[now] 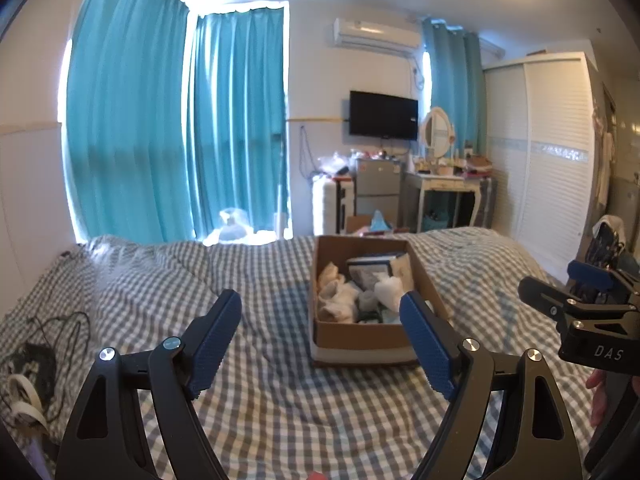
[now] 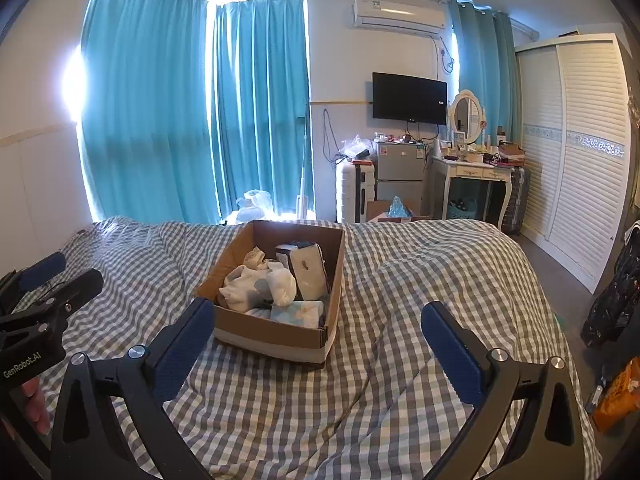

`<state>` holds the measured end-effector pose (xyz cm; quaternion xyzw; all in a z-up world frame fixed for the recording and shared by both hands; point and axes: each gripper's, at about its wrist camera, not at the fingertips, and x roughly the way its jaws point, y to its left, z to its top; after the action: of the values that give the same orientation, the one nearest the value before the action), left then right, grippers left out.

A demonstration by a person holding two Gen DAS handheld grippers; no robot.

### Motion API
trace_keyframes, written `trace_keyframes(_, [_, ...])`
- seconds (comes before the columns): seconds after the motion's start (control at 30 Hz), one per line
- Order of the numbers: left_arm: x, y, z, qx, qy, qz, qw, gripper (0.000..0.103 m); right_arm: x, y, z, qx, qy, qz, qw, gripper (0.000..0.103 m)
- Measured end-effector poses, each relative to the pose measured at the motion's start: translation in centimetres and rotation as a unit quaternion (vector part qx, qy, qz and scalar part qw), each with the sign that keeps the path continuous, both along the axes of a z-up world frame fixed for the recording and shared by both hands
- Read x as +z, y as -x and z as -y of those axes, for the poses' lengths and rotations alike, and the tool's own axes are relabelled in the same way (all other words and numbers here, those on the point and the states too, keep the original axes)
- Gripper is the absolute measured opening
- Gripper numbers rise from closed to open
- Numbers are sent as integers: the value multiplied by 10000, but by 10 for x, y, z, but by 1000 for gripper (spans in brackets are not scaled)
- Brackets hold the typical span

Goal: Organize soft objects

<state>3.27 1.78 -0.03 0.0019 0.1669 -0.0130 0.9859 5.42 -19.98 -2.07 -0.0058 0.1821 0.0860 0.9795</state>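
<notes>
I hold both grippers above the checked bed (image 2: 400,280), and the cardboard box (image 2: 276,332) of soft things sits on the cover just ahead of them, toward the foot. My left gripper (image 1: 320,336) has its fingers (image 1: 216,340) spread wide with nothing between them, and my right gripper (image 2: 320,344) is the same, released and empty. Inside the box I see a heap of pale socks (image 2: 260,284) bunched together, a flat white packet (image 2: 310,276) leaning upright against the far wall, and a folded light-blue cloth (image 2: 298,314) at the near end. I judge the socks as very light, limp and compressible, so they should bunch under the pads and not slip, though a shallow pinch may drag a neighbour along. I would take one by the thick rolled middle at the top of the heap, where it stands clear of the box walls. The packet looks stiffer and smoother; I would grip its upper edge. The box itself seems light enough to slide on the cover if I snag it.
</notes>
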Motion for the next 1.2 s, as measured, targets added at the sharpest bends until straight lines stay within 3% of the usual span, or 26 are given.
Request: trace_keyframes(1.2, [-3, 2, 6, -26, -11, -152, 9999, 83, -6, -2, 0, -72, -71, -143, 9998, 103])
